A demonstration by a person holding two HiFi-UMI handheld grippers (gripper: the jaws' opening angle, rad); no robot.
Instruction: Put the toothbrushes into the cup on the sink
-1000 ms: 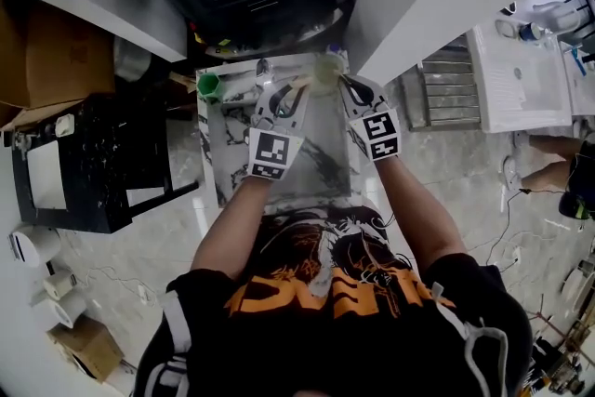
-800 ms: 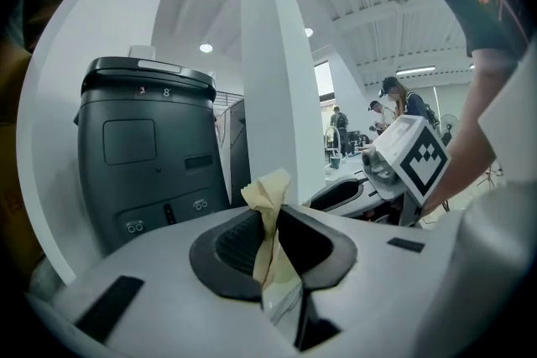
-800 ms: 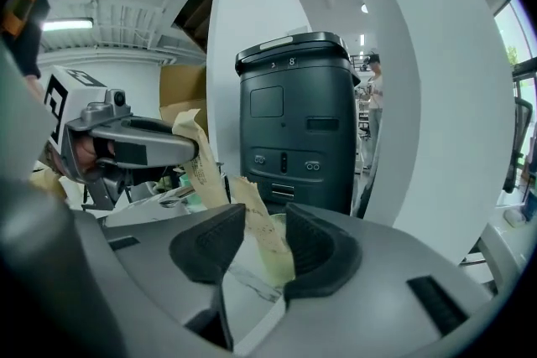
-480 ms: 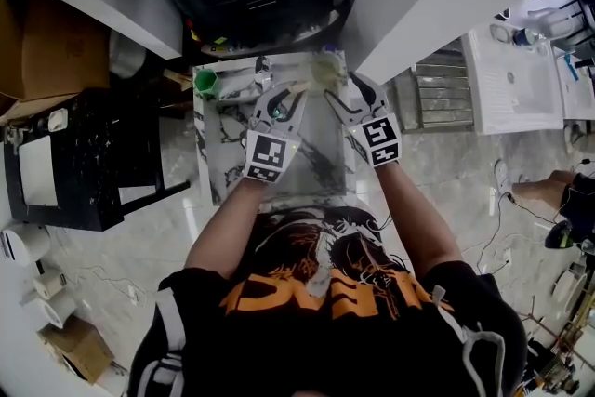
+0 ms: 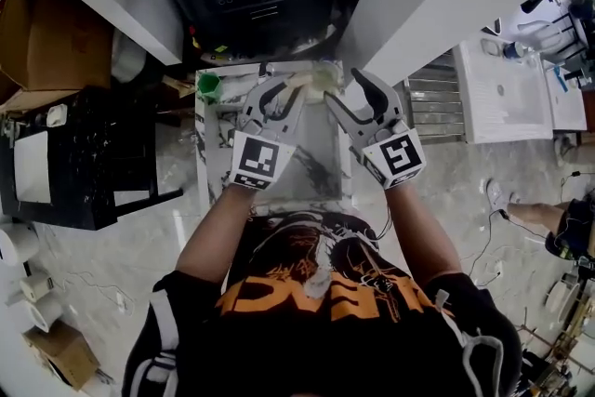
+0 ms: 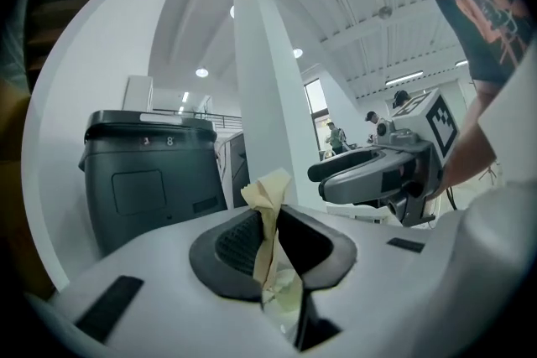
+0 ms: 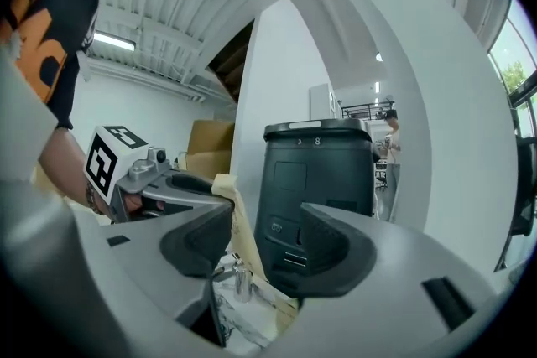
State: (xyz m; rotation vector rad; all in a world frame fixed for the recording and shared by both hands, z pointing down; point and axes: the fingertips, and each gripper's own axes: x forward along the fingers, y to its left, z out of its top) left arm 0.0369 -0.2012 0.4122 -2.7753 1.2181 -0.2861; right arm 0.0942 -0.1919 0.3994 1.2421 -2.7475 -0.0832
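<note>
The head view looks steeply down on the sink (image 5: 212, 153) from above the person. Both gripper views look close along their jaws, sharing the bin (image 6: 143, 172).

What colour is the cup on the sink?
The cup is green, clearest in the head view.

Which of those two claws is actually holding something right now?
The left claw: its jaws are pinched on a pale cream strip. The right claw has its jaws wide apart, pressing on nothing.
</note>
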